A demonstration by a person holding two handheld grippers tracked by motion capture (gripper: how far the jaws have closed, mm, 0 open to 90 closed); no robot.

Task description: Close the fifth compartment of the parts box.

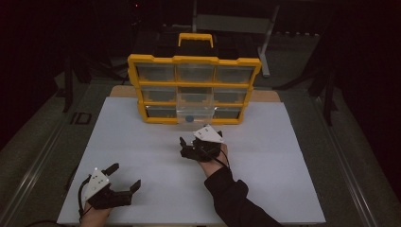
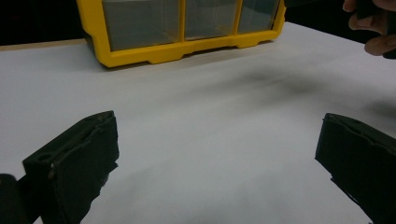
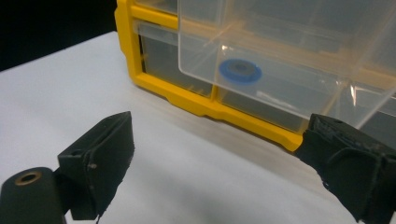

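An organizer (image 1: 194, 90) is set upright at the far middle of the table (image 1: 142, 156), on a sheet (image 1: 265, 156). Its bottom-middle drawer (image 1: 195, 115) is pulled out toward the near side, and a disc (image 1: 189, 119) lies in it. The right gripper (image 1: 189, 144) is held just before the drawer. The left gripper (image 1: 124, 177) is placed near the front left corner, well apart from the organizer.

A white board (image 1: 142, 156) covers the table, perhaps over a wooden panel (image 1: 120, 91).
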